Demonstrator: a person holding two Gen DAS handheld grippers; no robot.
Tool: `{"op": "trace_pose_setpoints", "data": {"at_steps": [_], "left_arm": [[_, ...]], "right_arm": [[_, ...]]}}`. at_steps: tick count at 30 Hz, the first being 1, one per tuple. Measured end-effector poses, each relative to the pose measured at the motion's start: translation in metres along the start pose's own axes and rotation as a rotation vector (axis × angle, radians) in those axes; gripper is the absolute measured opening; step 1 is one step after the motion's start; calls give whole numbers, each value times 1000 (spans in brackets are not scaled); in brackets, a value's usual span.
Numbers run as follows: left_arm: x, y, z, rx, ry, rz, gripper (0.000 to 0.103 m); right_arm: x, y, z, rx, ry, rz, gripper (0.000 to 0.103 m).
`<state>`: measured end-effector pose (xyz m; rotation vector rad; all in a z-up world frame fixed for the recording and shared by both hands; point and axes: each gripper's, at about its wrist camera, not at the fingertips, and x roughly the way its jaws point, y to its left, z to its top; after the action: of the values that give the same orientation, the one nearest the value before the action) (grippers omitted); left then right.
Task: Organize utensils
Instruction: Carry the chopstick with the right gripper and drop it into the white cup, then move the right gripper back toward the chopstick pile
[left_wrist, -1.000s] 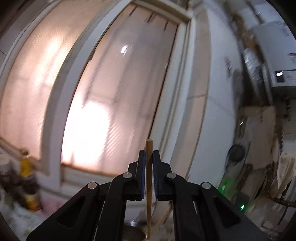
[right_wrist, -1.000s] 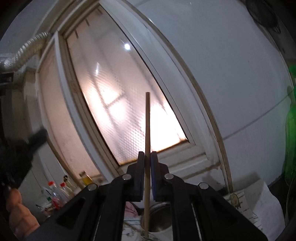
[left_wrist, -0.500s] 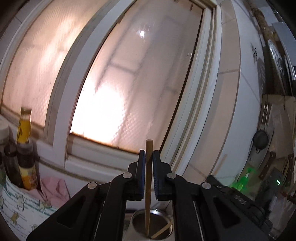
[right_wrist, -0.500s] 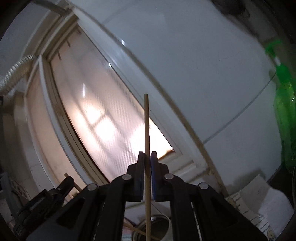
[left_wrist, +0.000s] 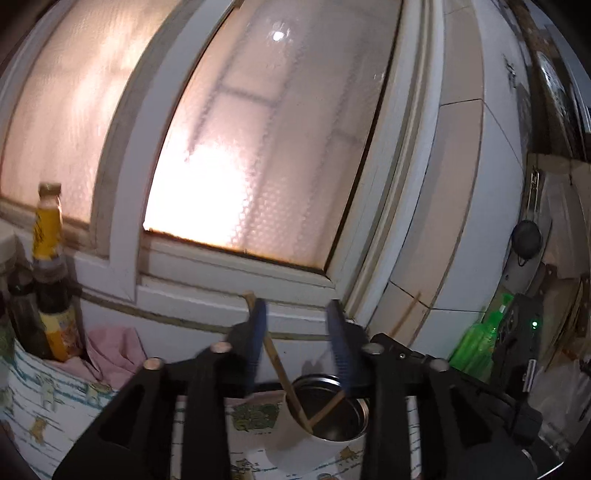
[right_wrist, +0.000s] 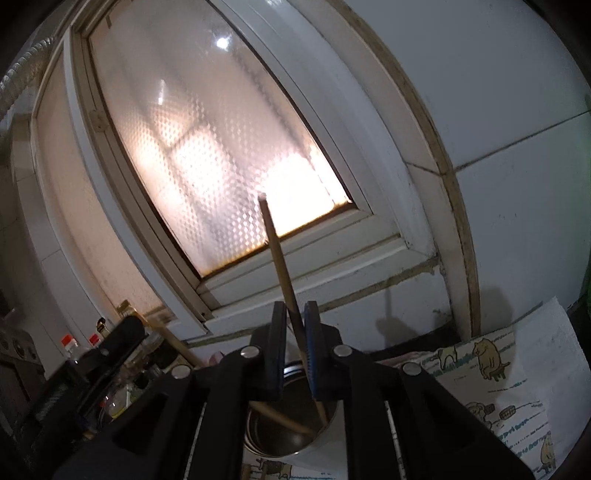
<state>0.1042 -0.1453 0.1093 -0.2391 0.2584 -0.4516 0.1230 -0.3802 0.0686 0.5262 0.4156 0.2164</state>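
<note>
A: Because the chopsticks are meant to end up standing together, we have both of them over the metal cup (left_wrist: 328, 417), low in the middle of each view. In the left wrist view one chopstick (left_wrist: 275, 360) leans in the cup, tip at the bottom, its top resting against the left pad.

B: So our left gripper (left_wrist: 295, 345) has let it go?

A: Its jaws are opening, and the gap is wide; the stick only leans on one pad, unpinched. A second stick lies slanted inside the cup too.

B: And our right gripper (right_wrist: 294, 350)?

A: Its jaws are just beginning to part. The other chopstick (right_wrist: 279, 266) rises between the pads towards the centre of the frame, tilted, its lower end already in the cup (right_wrist: 291, 432). It looks loose, no longer squeezed.

B: What is the cup standing on?

A: A cloth (right_wrist: 495, 391) printed with cartoon animals, lower right in the right view. Behind it we see a frosted window (left_wrist: 258, 147) filling the upper frame, white wall tiles to the right, sauce bottles (left_wrist: 48, 273) at the left edge, and a green bottle (left_wrist: 476, 343) lower right.
</note>
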Motion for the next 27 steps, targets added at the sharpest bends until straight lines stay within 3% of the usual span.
{"op": "trace_pose_setpoints", "data": {"at_steps": [1, 2, 3, 5, 8, 11, 14, 19, 24, 27], "left_arm": [[-5, -4, 2, 27, -15, 14, 48], [-11, -9, 3, 72, -35, 39, 54], [-18, -16, 3, 125, -58, 72, 58], [-29, -27, 3, 211, -95, 139, 76], [-44, -41, 1, 307, -124, 268, 87], [-62, -44, -2, 324, -136, 324, 100], [-85, -43, -6, 325, -147, 338, 103], [-125, -37, -22, 400, -122, 399, 103], [-155, -13, -50, 374, -75, 422, 103], [-165, 4, -69, 337, -39, 447, 103]], "right_arm": [[1, -1, 1, 2, 5, -3, 20], [5, -2, 2, 11, -1, -14, 36], [5, -4, 2, 20, -15, -22, 45], [2, -4, 2, 16, -43, -39, 47], [-12, -2, 2, 12, -84, -28, 69], [-26, 3, 3, -9, -123, -32, 75], [-37, 8, 3, -12, -147, -6, 84], [-58, 19, -2, -28, -139, -17, 85], [-83, 25, -30, -3, -68, 80, 88], [-89, 32, -58, -26, -13, 72, 89]]}}
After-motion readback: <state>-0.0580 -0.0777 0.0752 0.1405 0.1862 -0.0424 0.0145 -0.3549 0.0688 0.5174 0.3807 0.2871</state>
